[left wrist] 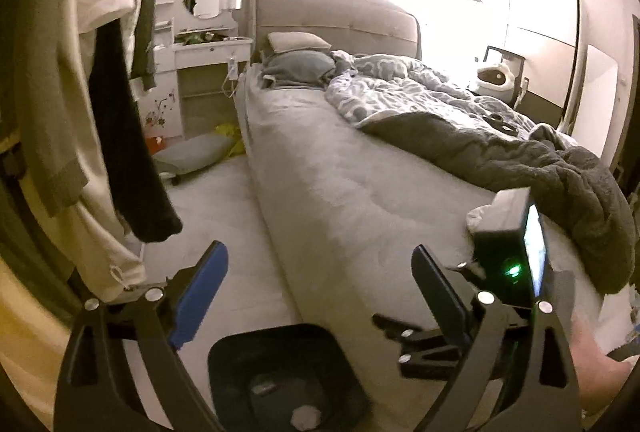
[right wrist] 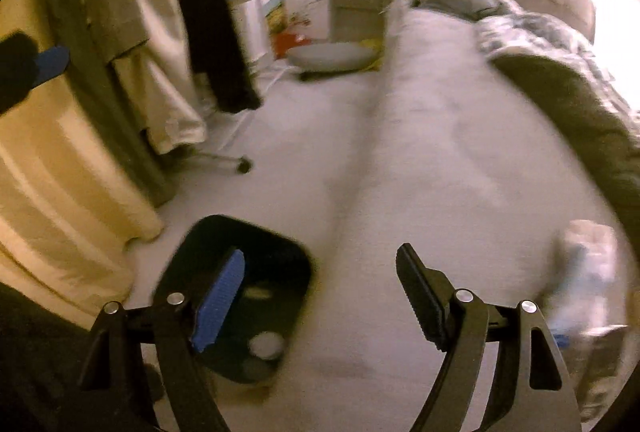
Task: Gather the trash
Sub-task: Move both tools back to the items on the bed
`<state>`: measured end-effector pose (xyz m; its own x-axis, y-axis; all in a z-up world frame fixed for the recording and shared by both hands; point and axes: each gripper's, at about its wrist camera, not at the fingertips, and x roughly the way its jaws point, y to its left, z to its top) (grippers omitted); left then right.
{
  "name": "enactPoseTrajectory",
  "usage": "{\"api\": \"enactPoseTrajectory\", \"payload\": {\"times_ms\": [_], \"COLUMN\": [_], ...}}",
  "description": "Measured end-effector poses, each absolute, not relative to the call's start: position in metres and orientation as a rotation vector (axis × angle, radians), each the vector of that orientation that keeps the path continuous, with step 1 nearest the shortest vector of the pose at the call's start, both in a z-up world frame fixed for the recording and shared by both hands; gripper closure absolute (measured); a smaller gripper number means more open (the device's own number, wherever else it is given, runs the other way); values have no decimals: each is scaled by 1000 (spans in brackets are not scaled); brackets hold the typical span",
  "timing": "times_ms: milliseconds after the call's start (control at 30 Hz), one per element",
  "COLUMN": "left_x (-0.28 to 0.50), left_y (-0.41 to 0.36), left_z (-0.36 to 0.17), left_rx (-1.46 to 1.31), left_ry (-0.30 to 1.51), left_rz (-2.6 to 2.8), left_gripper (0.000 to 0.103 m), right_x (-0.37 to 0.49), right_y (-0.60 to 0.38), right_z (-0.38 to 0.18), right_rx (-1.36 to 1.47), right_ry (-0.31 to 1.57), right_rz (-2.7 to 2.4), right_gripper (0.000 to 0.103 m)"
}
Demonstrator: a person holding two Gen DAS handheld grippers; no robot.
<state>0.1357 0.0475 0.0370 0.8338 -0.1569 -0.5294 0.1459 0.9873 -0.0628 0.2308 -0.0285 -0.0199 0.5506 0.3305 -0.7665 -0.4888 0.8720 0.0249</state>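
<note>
My left tool (left wrist: pixel 320 272) stands spread wide, nothing between its jaws; it hangs over the floor at the side of the bed (left wrist: pixel 320 160). My right tool (right wrist: pixel 320 272) is likewise spread and empty, though its view is blurred. The black trash bin (left wrist: pixel 280 360) sits on the floor against the bed's side, at six o'clock in the left wrist view and at seven o'clock in the right wrist view, below the blue finger (right wrist: pixel 220 296). Inside the bin I note a pale round item (right wrist: pixel 265 346) and one or two smaller pieces; what they are cannot be told. At four o'clock in the left wrist view, the right tool's body with a green light shows over the mattress edge. A pale crumpled object (right wrist: pixel 588 256) lies on the bed at three to four o'clock in the right wrist view, too blurred to identify. Hanging clothes (left wrist: pixel 80 72) fill nine o'clock. A rumpled duvet (left wrist: pixel 460 112) covers the far bed; a white desk (left wrist: pixel 208 48) with mirror stands at eleven o'clock.
</note>
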Motion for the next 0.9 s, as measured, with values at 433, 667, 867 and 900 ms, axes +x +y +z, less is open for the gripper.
{"api": "enactPoseTrajectory", "payload": {"times_ms": [433, 667, 867, 900], "left_x": [158, 172, 182, 183], "left_y": [-22, -51, -70, -74], "left_z": [32, 24, 18, 17], "left_rx": [9, -29, -40, -36], "left_ry": [574, 610, 629, 631], "left_rz": [-237, -298, -311, -312], "left_gripper": [8, 7, 7, 7], "right_x": [222, 221, 216, 216], "right_y": [-134, -171, -188, -190], "right_z": [7, 1, -9, -10], "right_rx": [-210, -185, -154, -147], "right_ry": [774, 798, 832, 838], "right_rz": [222, 163, 164, 161], "right_gripper": [16, 15, 15, 15]}}
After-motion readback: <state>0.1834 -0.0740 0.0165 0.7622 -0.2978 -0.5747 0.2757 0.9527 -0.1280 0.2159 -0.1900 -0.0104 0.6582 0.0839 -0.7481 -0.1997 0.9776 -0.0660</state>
